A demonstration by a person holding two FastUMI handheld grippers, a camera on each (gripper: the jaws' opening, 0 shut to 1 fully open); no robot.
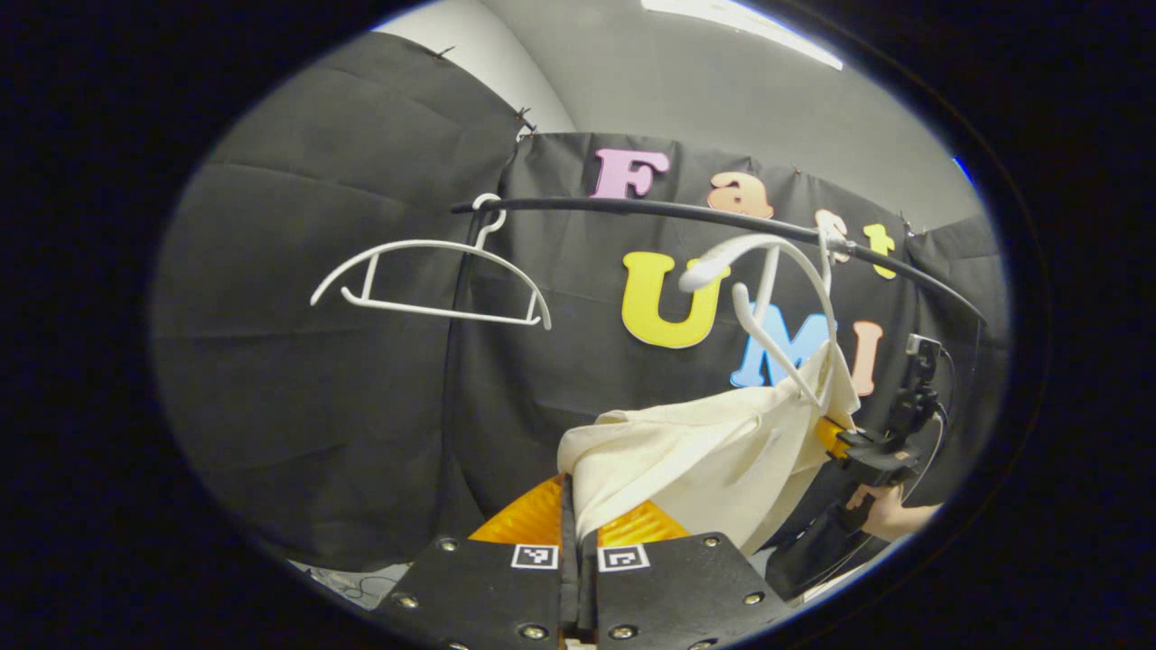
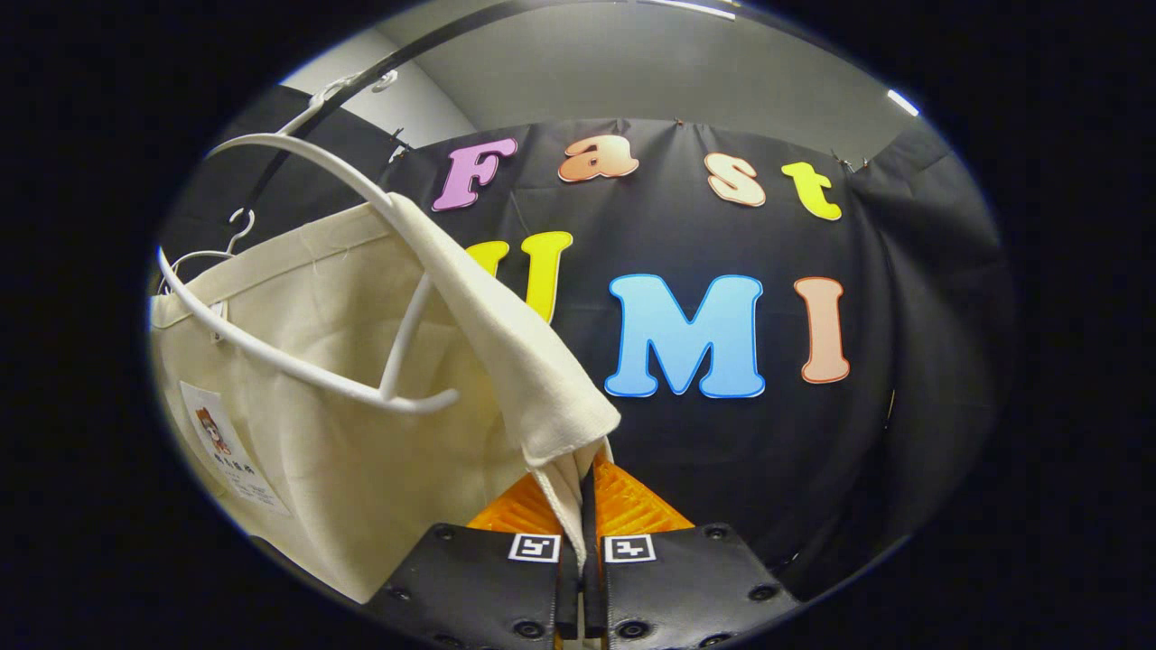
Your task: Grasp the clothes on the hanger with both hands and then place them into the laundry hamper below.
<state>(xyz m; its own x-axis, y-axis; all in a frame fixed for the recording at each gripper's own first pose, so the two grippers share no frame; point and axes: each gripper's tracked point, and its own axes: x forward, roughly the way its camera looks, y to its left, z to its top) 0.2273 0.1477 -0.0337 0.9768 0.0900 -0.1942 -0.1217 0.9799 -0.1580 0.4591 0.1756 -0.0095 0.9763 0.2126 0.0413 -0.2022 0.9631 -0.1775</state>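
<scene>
Left tool [image 1: 578, 519] at bottom centre of the left gripper view, orange fingers [image 1: 528, 519] clenched on a corner of the cream garment [image 1: 713, 442]. Garment stretched from there toward lower right, upper end caught on a white hanger [image 1: 777, 298] tilted under the black rail [image 1: 686, 212]. Second white hanger [image 1: 433, 284], bare, hung on the rail at upper left. At far right, the other tool gripping the cloth's opposite edge, a hand [image 1: 890, 515] beneath it.

Right tool [image 2: 585, 506] at bottom centre of the right gripper view, clamped on the garment's [image 2: 361, 433] folded hem. Cloth draped across the left half, over the tilted hanger [image 2: 298, 361], with a printed tag [image 2: 226, 447] at lower left. Rail [image 2: 361, 81] at upper left.
</scene>
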